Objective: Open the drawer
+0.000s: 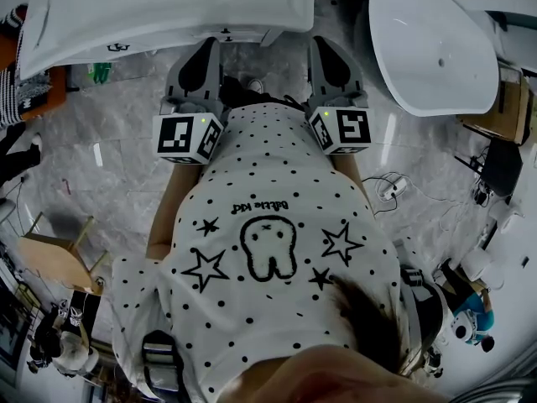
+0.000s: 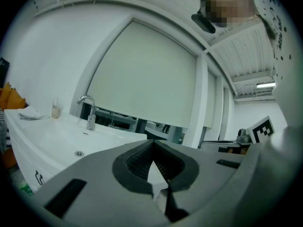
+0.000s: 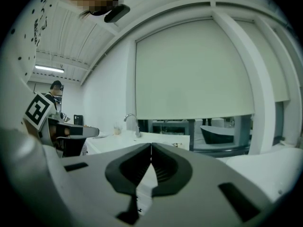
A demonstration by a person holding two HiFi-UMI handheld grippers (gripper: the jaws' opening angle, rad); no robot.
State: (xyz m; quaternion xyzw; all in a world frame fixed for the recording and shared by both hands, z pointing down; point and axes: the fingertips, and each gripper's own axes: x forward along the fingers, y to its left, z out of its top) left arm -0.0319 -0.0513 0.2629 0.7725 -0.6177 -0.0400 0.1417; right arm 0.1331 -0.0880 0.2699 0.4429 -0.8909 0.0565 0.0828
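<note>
A white vanity point(image 1: 168, 7) with a sink stands right in front of me; its front face point(image 2: 26, 167) shows low in the left gripper view, but I cannot make out a drawer or handle. My left gripper point(image 1: 207, 47) is held at chest height, pointing at the vanity's edge, jaws shut and empty. My right gripper point(image 1: 325, 44) is beside it, also shut with nothing between the pads. In the left gripper view the left gripper's point(image 2: 152, 142) tips meet, as do the right gripper's point(image 3: 151, 146) in its own view.
A chrome faucet point(image 2: 88, 112) and a small bottle point(image 2: 56, 110) stand on the vanity top. A white freestanding basin point(image 1: 436, 49) sits to the right. A wooden stool point(image 1: 59, 259) is at the left, and cables point(image 1: 390, 187) lie on the marble floor.
</note>
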